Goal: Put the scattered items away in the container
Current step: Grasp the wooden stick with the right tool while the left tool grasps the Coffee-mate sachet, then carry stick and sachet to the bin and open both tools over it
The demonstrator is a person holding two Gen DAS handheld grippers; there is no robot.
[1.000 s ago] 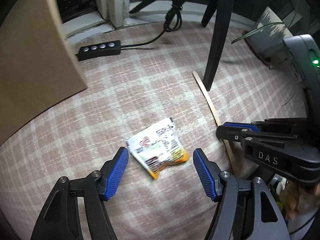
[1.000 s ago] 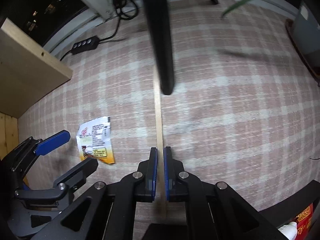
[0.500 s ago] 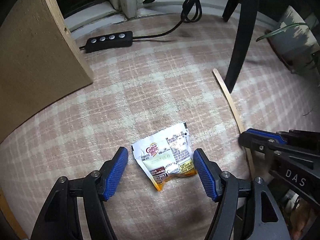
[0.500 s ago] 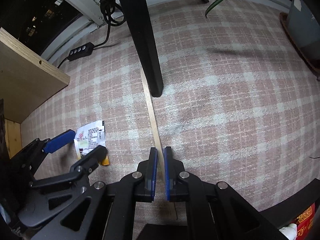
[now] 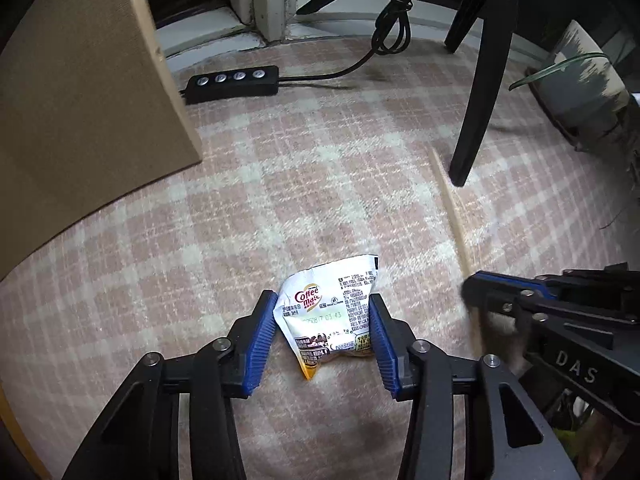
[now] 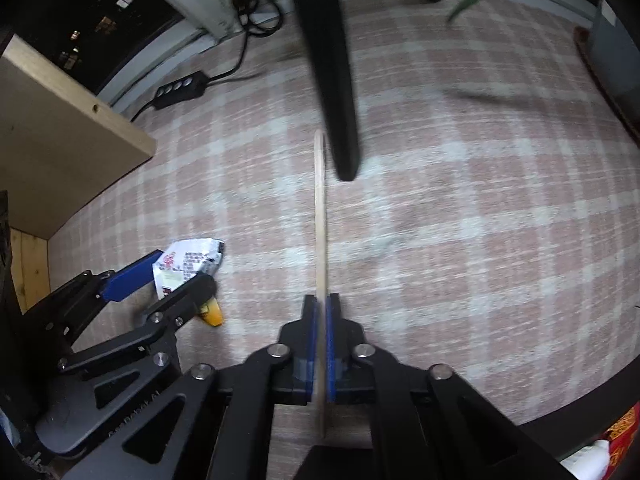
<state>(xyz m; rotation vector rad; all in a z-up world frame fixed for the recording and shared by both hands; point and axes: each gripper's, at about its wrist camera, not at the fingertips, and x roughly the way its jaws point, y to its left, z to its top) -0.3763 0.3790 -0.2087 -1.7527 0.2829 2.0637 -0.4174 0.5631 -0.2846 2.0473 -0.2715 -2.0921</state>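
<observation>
In the left wrist view, the left gripper [image 5: 323, 322] points down at a checked rug [image 5: 280, 208], and its jaws are closing around a sachet [image 5: 334, 320] that lies on the rug between them. The blue pads [image 5: 262, 340] stand right at the sachet's two sides and seem to meet its edges; the packet looks slightly bunched, its orange corner poking out toward the camera. To the right, the right gripper [image 5: 476, 286] reaches in from the edge, its tip at the near end of a thin stick [image 5: 450, 208] that runs away across the rug to a black chair leg [image 5: 480, 92]. Farther back lie a black switch box [image 5: 232, 82] with its cable, and a board [image 5: 88, 112] leans at the left. A plant pot [image 5: 580, 88] sits at the far right. In the right wrist view, the right gripper [image 6: 321, 312] is clamped on the stick [image 6: 320, 216], the pads pressed flat against both sides of it, and the stick runs straight ahead to end just beside the chair leg [image 6: 332, 80]. At the left, the left gripper [image 6: 176, 276] straddles the sachet [image 6: 188, 264], one finger on each side. The rug [image 6: 460, 220] is blurred here. No container shows clearly in either view.
</observation>
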